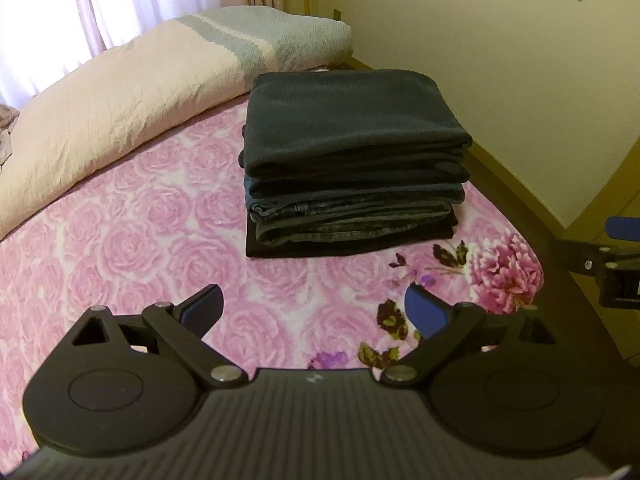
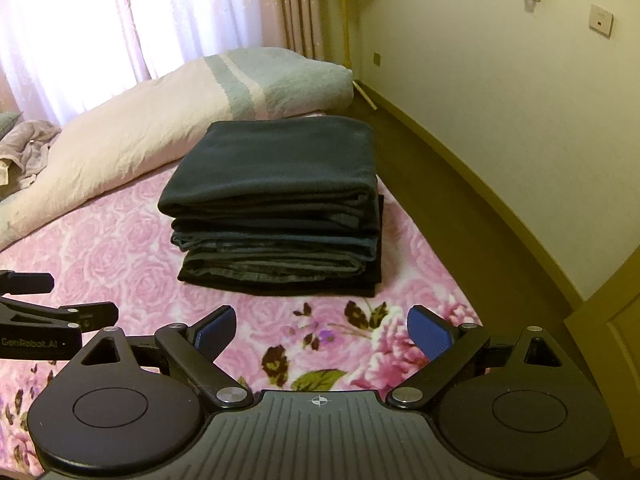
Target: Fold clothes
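I see the stack of folded clothes [image 1: 352, 160] sitting in the middle of both wrist views, on the pink flowered bedspread [image 1: 120, 248] toward its right edge. The top piece is a dark blue-grey garment [image 2: 276, 164]; under it lie greyer folded layers and a black one at the bottom. My left gripper [image 1: 314, 310] hangs low in the frame, just short of the stack, jaws spread wide with nothing between them. My right gripper [image 2: 322, 330] sits the same way in its own view, jaws apart and empty. A cream and pale blue quilt [image 1: 132, 92] is bunched at the upper left behind the stack. Curtains [image 2: 120, 20] fill the upper left, and a pale wall [image 2: 500, 100] runs along the right.
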The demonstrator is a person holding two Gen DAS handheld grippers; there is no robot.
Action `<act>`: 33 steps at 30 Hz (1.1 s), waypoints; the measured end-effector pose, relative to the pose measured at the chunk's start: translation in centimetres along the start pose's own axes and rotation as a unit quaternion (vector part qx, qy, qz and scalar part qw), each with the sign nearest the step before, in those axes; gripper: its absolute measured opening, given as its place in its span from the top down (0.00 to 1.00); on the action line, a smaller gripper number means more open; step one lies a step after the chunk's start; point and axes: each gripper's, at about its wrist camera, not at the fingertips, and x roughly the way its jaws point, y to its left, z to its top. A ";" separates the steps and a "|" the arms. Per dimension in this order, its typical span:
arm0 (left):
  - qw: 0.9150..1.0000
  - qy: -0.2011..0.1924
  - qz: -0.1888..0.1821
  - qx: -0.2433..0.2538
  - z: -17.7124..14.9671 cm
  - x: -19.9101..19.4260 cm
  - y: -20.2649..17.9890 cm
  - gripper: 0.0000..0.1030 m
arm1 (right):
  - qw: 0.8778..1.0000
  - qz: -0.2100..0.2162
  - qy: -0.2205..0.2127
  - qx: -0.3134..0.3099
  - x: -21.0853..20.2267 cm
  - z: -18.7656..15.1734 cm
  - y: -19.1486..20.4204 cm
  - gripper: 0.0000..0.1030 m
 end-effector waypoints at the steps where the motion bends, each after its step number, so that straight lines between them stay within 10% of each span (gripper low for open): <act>1: 1.000 -0.001 0.002 0.000 0.0 -0.1 0.0 0.07 | 1.000 0.000 0.000 -0.001 -0.1 0.0 0.1 0.08; 33: 1.000 -0.015 0.010 0.013 -0.2 -0.7 -0.2 0.06 | 1.000 -0.007 -0.002 -0.002 -1.1 -0.4 1.1 0.08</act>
